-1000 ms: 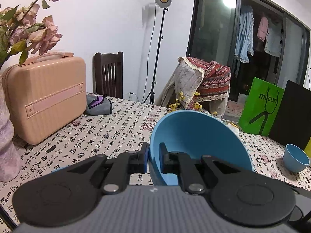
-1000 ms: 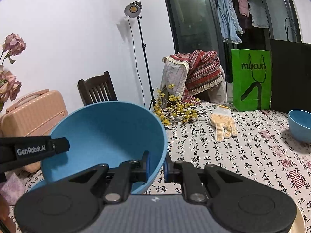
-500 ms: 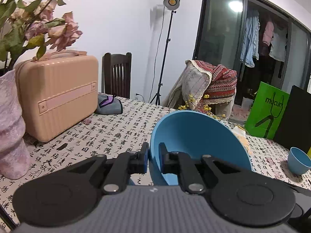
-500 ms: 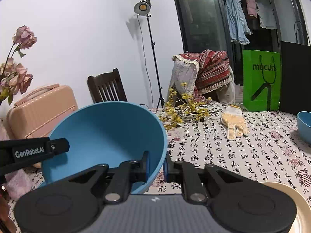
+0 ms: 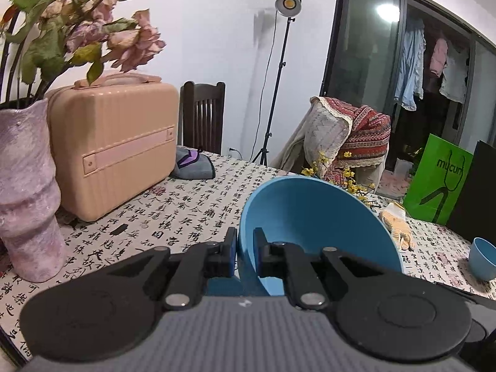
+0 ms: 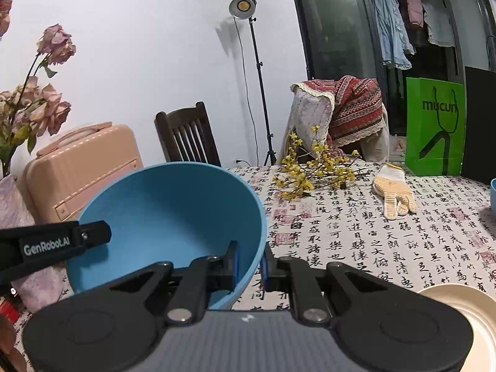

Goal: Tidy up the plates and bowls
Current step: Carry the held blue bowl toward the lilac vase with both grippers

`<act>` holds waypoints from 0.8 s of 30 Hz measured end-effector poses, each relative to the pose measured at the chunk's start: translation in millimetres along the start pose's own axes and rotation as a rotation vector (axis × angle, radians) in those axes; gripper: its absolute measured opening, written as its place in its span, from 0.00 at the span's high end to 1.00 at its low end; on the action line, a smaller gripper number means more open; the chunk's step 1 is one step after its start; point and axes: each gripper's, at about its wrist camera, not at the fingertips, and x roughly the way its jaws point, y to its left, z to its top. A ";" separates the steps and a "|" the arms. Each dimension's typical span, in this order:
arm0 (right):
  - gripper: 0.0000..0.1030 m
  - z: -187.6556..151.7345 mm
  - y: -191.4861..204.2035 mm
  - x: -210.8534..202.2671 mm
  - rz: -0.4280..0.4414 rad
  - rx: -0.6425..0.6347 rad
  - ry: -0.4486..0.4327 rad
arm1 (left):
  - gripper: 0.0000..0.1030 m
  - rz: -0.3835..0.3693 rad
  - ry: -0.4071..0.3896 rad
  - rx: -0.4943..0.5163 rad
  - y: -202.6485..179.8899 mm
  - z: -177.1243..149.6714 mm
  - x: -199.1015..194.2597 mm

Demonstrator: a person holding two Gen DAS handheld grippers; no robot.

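Item — large bowl (image 5: pixel 313 217): blue, tilted, carried above the bench (image 6: pixel 356 232). We grasp its rim on two sides: left gripper (image 5: pixel 245 252) clenched on one edge, right gripper (image 6: pixel 249 262) clenched on the opposite. Nearby: small bowl (image 5: pixel 483 259), plate (image 6: pixel 474 316), vase (image 5: pixel 28 192). Handling — we judge both grips should stay level and move together, lowering gently clear of the vase.

Black hand-held gripper (image 5: pixel 245 249), blue pads (image 5: pixel 231 254)
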 end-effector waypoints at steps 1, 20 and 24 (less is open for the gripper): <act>0.87 -0.4 2.1 0.6 0.002 -0.002 0.002 | 0.89 0.002 0.001 -0.003 2.1 -0.3 0.1; 0.87 -4.5 38.8 11.4 0.037 -0.041 0.023 | 0.89 0.036 0.007 -0.048 41.7 -3.8 0.2; 0.87 -6.3 46.1 14.7 0.045 -0.049 0.031 | 0.89 0.043 0.012 -0.057 50.3 -5.3 0.9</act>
